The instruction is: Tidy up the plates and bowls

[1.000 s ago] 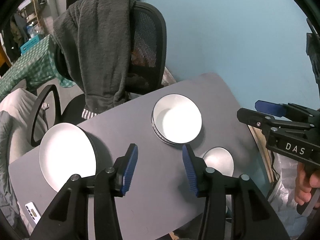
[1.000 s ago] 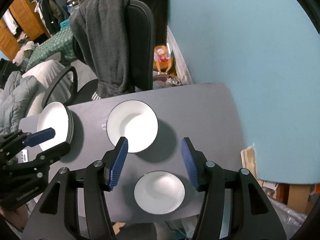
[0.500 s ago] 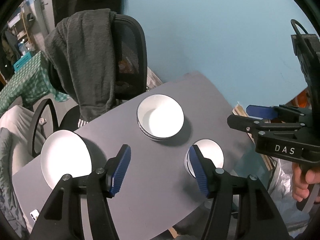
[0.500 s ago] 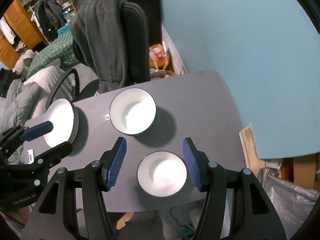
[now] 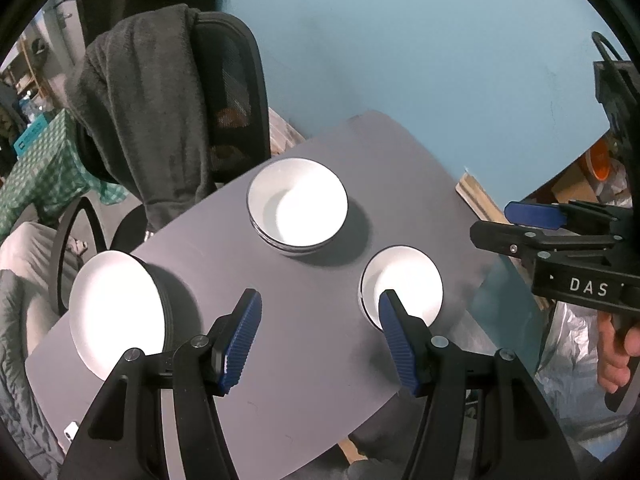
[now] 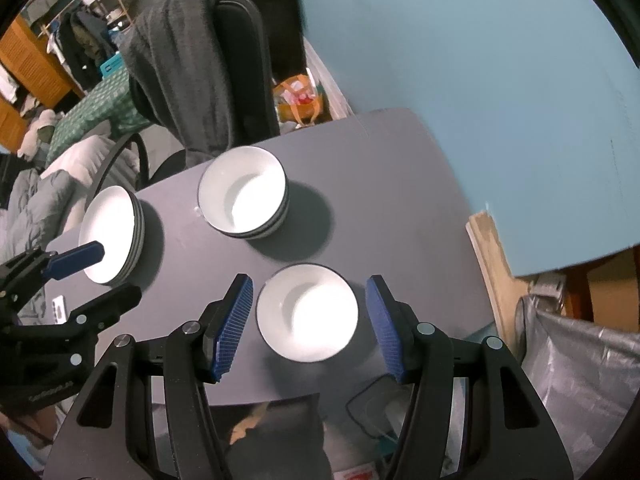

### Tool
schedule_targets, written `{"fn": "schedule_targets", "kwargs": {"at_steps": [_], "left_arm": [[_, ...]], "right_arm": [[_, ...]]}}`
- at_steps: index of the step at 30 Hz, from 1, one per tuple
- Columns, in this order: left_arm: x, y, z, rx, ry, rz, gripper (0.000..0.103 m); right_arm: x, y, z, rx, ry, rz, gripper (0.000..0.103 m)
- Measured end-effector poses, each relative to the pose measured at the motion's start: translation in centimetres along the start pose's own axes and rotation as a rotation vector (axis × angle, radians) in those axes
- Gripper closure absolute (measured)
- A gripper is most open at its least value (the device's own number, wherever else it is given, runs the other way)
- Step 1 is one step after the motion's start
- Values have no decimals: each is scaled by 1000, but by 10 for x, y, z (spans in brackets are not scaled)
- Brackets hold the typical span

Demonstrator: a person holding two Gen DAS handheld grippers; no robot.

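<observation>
A grey worktop (image 6: pixel 400 184) seen from above, set against a light blue wall (image 6: pixel 480 60), carries three groups of white dishes with dark rims. At the far left edge sits a stack of plates (image 6: pixel 110 234). In the middle, further back, is a stack of bowls (image 6: pixel 244 192), nested one inside another. Near the front edge a single small bowl (image 6: pixel 306 312) stands alone, well apart from both stacks, so it appears to be the piece not yet sorted.

The right gripper (image 6: pixel 310 322) hangs above that lone bowl, pointing steeply down, its blue ribbed pads spread either side of the rim without touching it. It is released and holds nothing; the straddling pose suggests a grasp on this bowl is being lined up, probably to nest it in the middle stack.

The left gripper (image 5: pixel 320 340) hovers over bare worktop between the plates and the lone bowl. Its jaws have just been opening and nothing lies between them; it is also released and empty.

Behind the worktop stands a black office chair (image 5: pixel 236 92) with a dark grey garment (image 5: pixel 136 112) draped over its back. Part of a hand (image 5: pixel 618 350) shows at the right edge of the left view, gripping the other tool's handle.
</observation>
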State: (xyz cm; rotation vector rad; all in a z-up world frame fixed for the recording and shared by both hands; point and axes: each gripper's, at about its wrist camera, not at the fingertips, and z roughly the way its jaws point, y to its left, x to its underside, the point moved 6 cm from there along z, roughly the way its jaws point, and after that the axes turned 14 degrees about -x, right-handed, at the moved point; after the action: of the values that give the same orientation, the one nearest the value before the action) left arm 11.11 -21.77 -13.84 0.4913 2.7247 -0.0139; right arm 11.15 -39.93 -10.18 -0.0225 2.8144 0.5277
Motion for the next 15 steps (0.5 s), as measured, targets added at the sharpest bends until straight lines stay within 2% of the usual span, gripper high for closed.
{"fn": "schedule_targets", "kwargs": {"at_steps": [5, 15], "left_arm": [[2, -13, 14, 11, 26, 22, 41], [6, -35, 56, 49, 128, 32, 41]], "right_arm": [[11, -11, 5, 10, 14, 27, 45], [29, -43, 20, 13, 43, 97, 45]]}}
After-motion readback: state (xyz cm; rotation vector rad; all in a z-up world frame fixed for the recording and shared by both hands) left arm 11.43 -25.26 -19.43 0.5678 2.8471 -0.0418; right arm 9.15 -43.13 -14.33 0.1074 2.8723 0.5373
